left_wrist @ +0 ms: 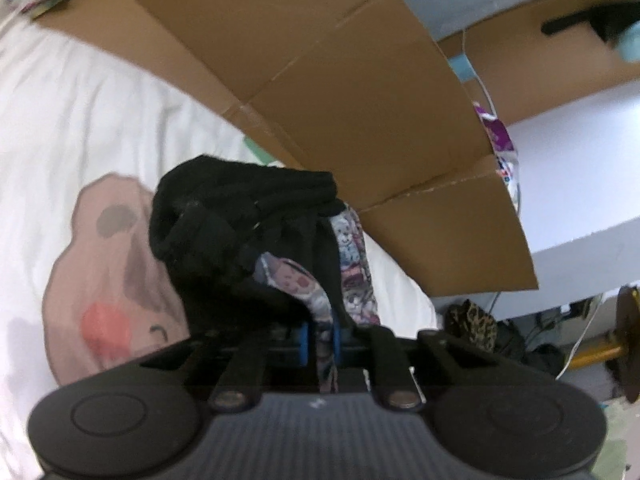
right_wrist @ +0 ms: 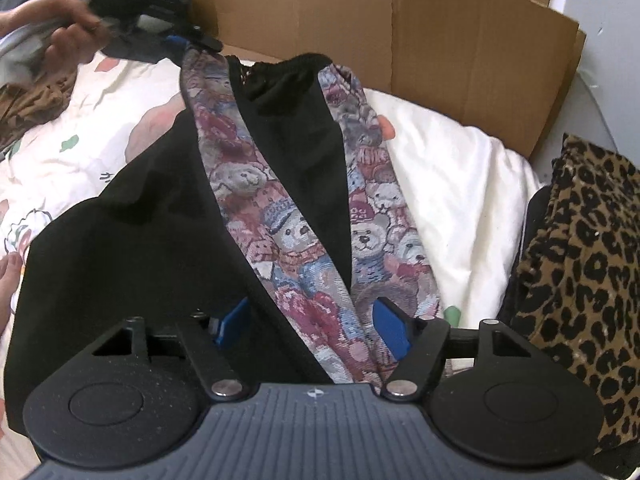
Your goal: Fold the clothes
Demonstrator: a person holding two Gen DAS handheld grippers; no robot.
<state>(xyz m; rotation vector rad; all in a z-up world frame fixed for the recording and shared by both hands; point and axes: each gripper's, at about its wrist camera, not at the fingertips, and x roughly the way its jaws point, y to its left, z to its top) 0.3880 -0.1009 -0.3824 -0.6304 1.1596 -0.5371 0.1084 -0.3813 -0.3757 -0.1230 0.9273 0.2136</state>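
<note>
A: Starting with the left hand-held gripper (left_wrist: 320,334): state?

B: Blue pads pressed together on a strip of the vest's (right_wrist: 168,220) teddy-bear trim. Black cloth bunches just beyond the pads. In the right wrist view the same gripper sits top left, gripped by a hand (right_wrist: 66,34), pinching the far end of that trim.

A: Right hand-held gripper (right_wrist: 314,330)?

B: Blue pads spread wide. The trim and black edge of the vest pass between them; whether either pad touches cloth, I cannot tell. Nothing is pinched.

A: Location of the vest?

B: Lying on the bed (right_wrist: 448,184), black body toward the left, two bear-print bands running away from the right gripper to the collar.

A: Bed and surroundings?

B: White bedding with pink, green and red cartoon prints. A cardboard box (right_wrist: 460,40) stands against the far edge of the bed. A leopard-print garment (right_wrist: 580,272) lies to the right, just beside the bedding. Brown cloth (right_wrist: 36,100) lies at the left. Pale wall behind the box.
</note>
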